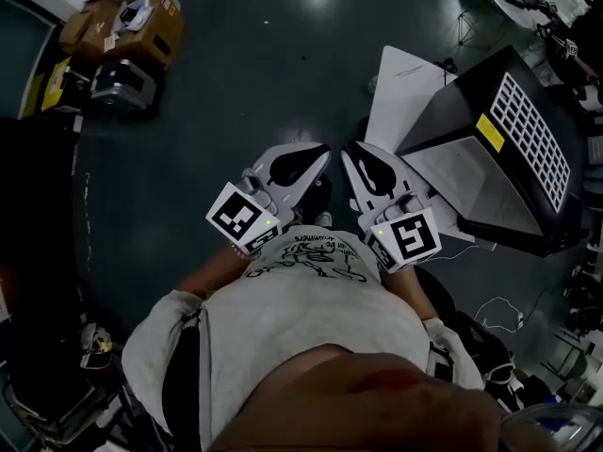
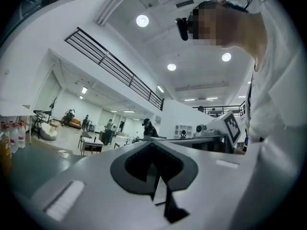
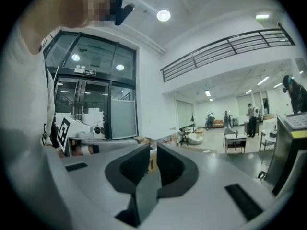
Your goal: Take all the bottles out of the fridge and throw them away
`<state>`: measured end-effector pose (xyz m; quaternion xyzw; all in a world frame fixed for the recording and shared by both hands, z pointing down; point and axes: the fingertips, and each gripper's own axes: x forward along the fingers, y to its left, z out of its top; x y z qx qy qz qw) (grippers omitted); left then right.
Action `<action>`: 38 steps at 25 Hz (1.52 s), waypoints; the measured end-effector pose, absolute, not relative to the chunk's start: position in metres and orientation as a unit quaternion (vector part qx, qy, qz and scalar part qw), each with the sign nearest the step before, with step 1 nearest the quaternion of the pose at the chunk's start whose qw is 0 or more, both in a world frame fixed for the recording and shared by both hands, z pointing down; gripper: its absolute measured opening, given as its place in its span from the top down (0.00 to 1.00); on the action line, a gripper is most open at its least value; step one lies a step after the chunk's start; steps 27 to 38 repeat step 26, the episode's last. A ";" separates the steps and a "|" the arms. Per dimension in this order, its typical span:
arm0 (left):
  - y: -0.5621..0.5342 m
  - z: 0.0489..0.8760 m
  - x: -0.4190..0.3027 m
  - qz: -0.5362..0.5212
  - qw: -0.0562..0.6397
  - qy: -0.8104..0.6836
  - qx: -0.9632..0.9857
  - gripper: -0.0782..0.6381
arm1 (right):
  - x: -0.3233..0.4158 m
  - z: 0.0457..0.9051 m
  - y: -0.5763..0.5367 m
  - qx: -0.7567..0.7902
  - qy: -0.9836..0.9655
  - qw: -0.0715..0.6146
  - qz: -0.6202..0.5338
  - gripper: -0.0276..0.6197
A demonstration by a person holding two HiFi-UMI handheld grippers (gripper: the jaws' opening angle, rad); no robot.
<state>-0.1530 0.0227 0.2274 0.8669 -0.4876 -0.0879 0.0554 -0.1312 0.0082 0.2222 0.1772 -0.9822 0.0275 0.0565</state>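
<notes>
White plastic left tongs (image 1: 320, 155) pressed together, right tongs (image 1: 350, 153) slightly parted, both empty; no bottles visible, presumably inside the dark boxy cabinet (image 1: 471, 111) alongside. Likely light and slick: grip mid-body.

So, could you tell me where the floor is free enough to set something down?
The dark floor is bare in a wide patch between the cardboard boxes at the upper left and the black appliance at the right. It is crowded along the left edge and around the cables at the lower right.
</notes>
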 end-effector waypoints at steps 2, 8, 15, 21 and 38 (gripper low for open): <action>0.023 0.224 -0.151 -0.087 0.053 -0.484 0.869 0.88 | -0.132 0.218 0.009 0.176 -0.983 0.056 0.024 0.90; 0.020 0.222 -0.149 -0.088 0.055 -0.479 0.872 0.88 | -0.134 0.215 0.007 0.178 -0.982 0.055 0.029 0.91; 0.017 0.220 -0.148 -0.090 0.051 -0.476 0.873 0.88 | -0.133 0.215 0.005 0.184 -0.981 0.055 0.025 0.91; 0.015 0.218 -0.146 -0.092 0.049 -0.474 0.874 0.88 | -0.128 0.214 0.002 0.190 -0.980 0.055 0.021 0.91; 0.013 0.219 -0.141 -0.093 0.049 -0.474 0.874 0.88 | -0.122 0.216 -0.002 0.195 -0.979 0.055 0.024 0.91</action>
